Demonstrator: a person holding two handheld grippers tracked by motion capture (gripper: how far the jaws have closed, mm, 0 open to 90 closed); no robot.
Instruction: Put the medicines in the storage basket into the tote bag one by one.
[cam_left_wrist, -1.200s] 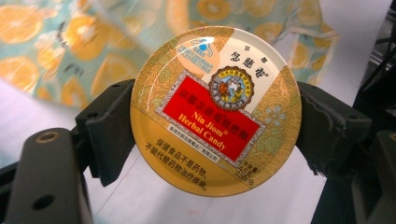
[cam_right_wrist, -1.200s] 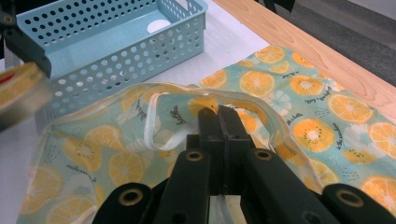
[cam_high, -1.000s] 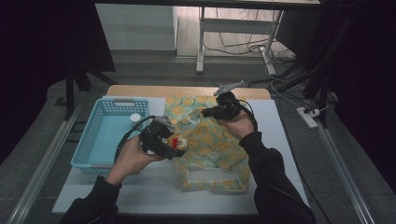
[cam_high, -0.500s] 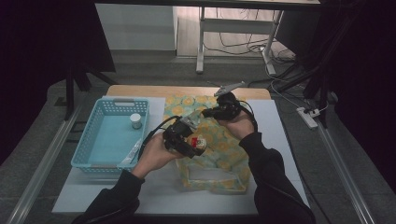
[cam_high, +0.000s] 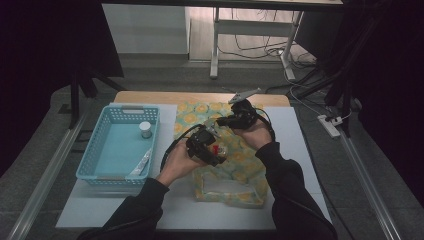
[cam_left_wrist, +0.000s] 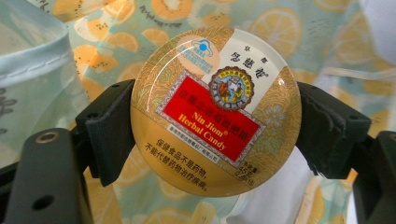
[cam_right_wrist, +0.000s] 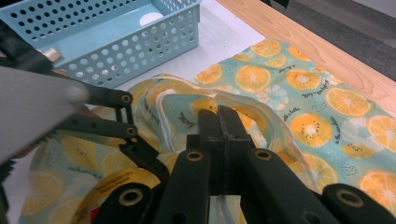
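Observation:
A round gold candy tin (cam_left_wrist: 215, 112) with a red "Herbal Candy" label sits clamped at its rim between the two pads (cam_left_wrist: 109, 130) of my left gripper (cam_left_wrist: 215, 135). In the high view that left gripper (cam_high: 212, 149) holds the tin (cam_high: 216, 150) just over the mouth of an orange-slice patterned cloth bag (cam_high: 235, 170) lying on the table. My right gripper (cam_right_wrist: 219, 114) is shut on the bag's upper rim (cam_right_wrist: 187, 105) and lifts it, so the mouth gapes. Seen from above, the right gripper (cam_high: 226, 121) is just behind the left one.
A light blue perforated basket (cam_high: 95, 155) stands left of the bag, holding a small white-capped bottle (cam_high: 145, 129) and a slim sachet (cam_high: 141, 162). The white mat (cam_high: 295, 145) runs to the wooden far edge (cam_high: 200, 97). Table legs and cables lie beyond.
My left gripper has carried the tin rightward and down, from beside the basket to the bag's mouth. The right gripper has stayed put on the bag's rim.

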